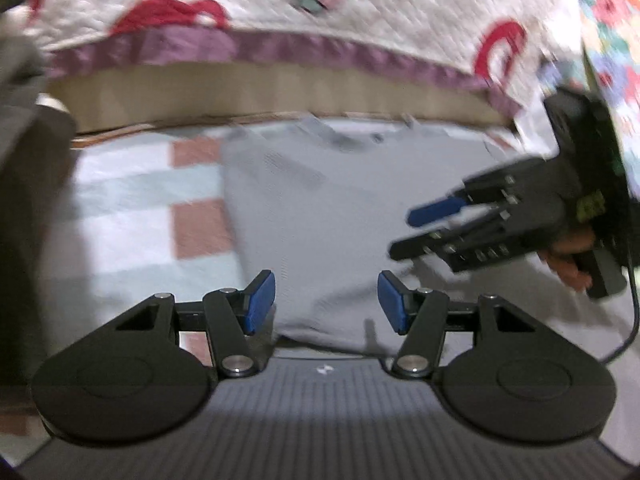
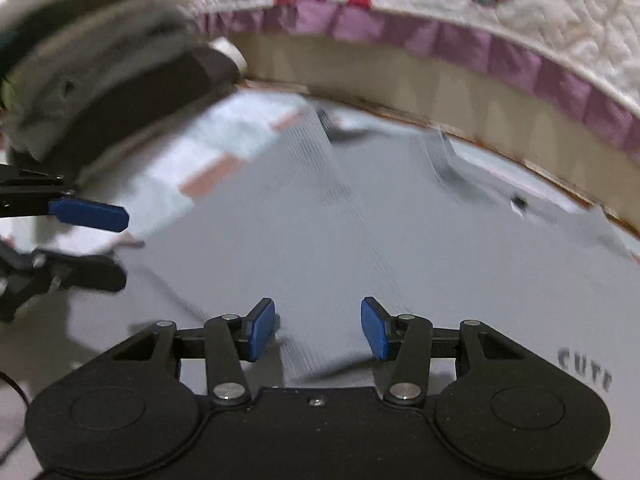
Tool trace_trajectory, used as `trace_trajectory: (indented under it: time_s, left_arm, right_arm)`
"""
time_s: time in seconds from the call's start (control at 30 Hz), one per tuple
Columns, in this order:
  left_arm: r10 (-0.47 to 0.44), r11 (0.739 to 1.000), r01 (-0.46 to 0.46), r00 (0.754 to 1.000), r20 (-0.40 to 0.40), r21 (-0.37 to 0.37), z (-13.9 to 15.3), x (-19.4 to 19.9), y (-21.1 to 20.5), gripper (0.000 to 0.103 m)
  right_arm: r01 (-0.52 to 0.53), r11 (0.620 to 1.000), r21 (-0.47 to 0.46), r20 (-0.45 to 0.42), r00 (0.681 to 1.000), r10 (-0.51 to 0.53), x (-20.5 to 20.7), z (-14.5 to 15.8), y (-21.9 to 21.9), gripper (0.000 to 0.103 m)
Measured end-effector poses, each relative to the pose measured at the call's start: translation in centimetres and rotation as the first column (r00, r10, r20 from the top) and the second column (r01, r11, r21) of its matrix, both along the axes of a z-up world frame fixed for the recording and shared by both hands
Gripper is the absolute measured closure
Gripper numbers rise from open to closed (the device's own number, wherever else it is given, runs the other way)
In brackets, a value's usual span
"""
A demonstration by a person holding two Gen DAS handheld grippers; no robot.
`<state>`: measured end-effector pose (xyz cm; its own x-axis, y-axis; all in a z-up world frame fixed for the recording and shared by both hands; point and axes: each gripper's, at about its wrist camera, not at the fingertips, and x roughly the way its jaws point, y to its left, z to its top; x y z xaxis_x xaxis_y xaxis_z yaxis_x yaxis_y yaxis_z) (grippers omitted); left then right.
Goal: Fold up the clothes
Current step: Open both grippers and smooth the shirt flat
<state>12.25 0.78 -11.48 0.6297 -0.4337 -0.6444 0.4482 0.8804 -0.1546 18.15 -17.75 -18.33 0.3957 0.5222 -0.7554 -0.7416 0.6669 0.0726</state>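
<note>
A light grey shirt (image 1: 340,216) lies partly folded on a checked cloth (image 1: 132,216), its collar toward the bed. In the right wrist view the grey shirt (image 2: 380,240) fills the middle, with the word CUTE at the lower right. My left gripper (image 1: 326,302) is open and empty just above the shirt's near edge. My right gripper (image 2: 318,328) is open and empty over the shirt. The right gripper also shows at the right of the left wrist view (image 1: 420,230), open. The left gripper shows at the left of the right wrist view (image 2: 116,244), open.
A bed with a white quilt (image 1: 280,4) with a purple frill and a beige base (image 1: 280,92) runs along the far side. A stack of folded dark and light clothes (image 2: 100,76) sits at the far left. A colourful patterned fabric (image 1: 612,20) is at the top right.
</note>
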Motion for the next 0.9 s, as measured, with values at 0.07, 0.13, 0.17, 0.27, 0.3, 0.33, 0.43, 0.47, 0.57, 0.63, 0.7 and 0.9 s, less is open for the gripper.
trace_trajectory:
  time_s: [0.07,0.13,0.17,0.27,0.3,0.33,0.43,0.47,0.57,0.63,0.7,0.9]
  left_arm:
    - [-0.067,0.998,0.067,0.998,-0.002,0.018,-0.5,-0.5,-1.1,0.047]
    - [-0.139,0.99,0.139,0.99,0.001,0.013,-0.5,-1.1,-1.9,0.047]
    - [-0.165,0.986,0.165,0.986,0.005,0.011,-0.5,-1.4,-2.3,0.047]
    - [-0.185,0.982,0.186,0.982,-0.02,0.035,-0.9,-1.5,-3.7,0.046]
    - [-0.169,0.984,0.171,0.985,-0.045,0.055,-1.3,-1.2,-4.1,0.049]
    - [-0.142,0.986,0.147,0.987,-0.074,0.079,-1.8,-0.9,-4.5,0.049]
    - [-0.119,0.989,0.126,0.99,-0.078,0.081,-1.7,-1.0,-4.8,0.077]
    - [-0.13,0.987,0.137,0.988,-0.084,0.086,-1.5,-1.2,-5.0,0.085]
    - [-0.16,0.982,0.17,0.98,-0.115,0.083,-1.1,-1.4,-5.3,0.1]
    - [-0.186,0.979,0.196,0.974,-0.13,0.064,-0.8,-1.6,-5.0,0.1]
    - [-0.204,0.974,0.215,0.97,-0.13,0.078,-0.4,-1.9,-4.9,0.1]
    - [-0.208,0.971,0.227,0.958,-0.197,0.08,-1.2,-2.2,-4.8,0.072]
  right_arm:
    - [0.022,0.999,0.038,-0.028,0.999,-0.021,0.1,0.2,-0.9,0.049]
    - [0.06,0.994,0.089,-0.061,0.997,-0.055,0.1,0.6,-1.8,0.048]
    - [0.088,0.988,0.13,-0.09,0.993,-0.077,0.3,0.7,-2.6,0.048]
    - [0.181,0.96,0.213,-0.176,0.974,-0.145,1.2,0.6,-4.9,0.048]
    - [0.212,0.948,0.235,-0.207,0.964,-0.165,1.6,0.5,-5.6,0.047]
    - [0.244,0.935,0.256,-0.238,0.954,-0.183,1.9,0.3,-6.3,0.047]
    - [0.272,0.929,0.252,-0.285,0.938,-0.197,2.5,-0.4,-7.0,0.048]
    - [0.266,0.934,0.239,-0.278,0.94,-0.197,2.5,-0.6,-6.8,0.048]
    - [0.27,0.931,0.245,-0.262,0.943,-0.205,2.2,-1.0,-6.7,0.047]
    - [0.28,0.927,0.249,-0.262,0.941,-0.213,2.2,-0.9,-6.8,0.048]
    - [0.274,0.93,0.245,-0.248,0.945,-0.213,2.1,-0.9,-6.6,0.048]
    - [0.199,0.965,0.173,-0.147,0.974,-0.174,1.4,-0.6,-5.5,0.048]
